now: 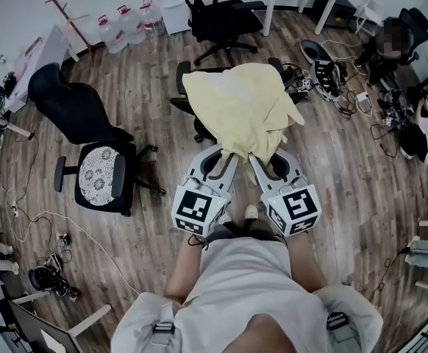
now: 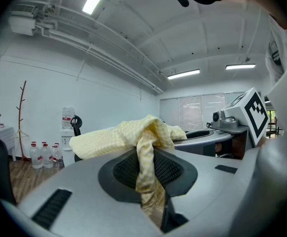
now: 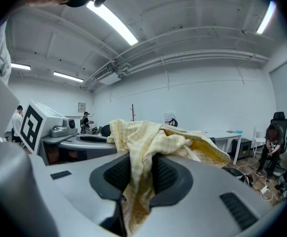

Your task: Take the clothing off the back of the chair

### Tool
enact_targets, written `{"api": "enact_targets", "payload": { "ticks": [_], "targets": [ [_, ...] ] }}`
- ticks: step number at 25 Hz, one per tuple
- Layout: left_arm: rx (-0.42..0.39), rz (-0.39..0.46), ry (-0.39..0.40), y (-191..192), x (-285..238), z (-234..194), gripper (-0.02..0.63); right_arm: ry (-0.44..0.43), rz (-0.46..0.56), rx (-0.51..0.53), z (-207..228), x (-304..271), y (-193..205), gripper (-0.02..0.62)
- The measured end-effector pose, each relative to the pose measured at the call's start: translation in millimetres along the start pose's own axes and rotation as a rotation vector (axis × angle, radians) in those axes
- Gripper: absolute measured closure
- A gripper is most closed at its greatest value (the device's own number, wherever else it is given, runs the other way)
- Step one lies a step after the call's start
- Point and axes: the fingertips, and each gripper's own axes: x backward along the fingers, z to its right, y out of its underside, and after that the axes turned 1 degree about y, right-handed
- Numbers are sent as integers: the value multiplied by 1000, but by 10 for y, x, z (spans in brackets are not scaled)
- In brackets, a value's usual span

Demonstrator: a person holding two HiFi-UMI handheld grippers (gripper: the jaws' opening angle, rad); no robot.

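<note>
Left tool (image 1: pixel 229 155) and right tool (image 1: pixel 257 159) sit side by side, each clamped on the near hem of the yellow clothing (image 1: pixel 240 109). The clothing lies draped over the black chair (image 1: pixel 183 76) back. Grip looks done; lifting it clear remains.
</note>
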Motion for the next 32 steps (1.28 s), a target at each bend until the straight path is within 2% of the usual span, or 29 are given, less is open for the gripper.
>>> {"api": "enact_targets", "payload": {
  "ticks": [7, 32],
  "targets": [
    [0, 6, -5, 9, 51, 108, 532, -6, 5, 0, -30, 117, 21, 500],
    [-6, 46, -105, -89, 242, 563, 534, -102, 52, 29, -87, 575, -45, 502]
  ]
}}
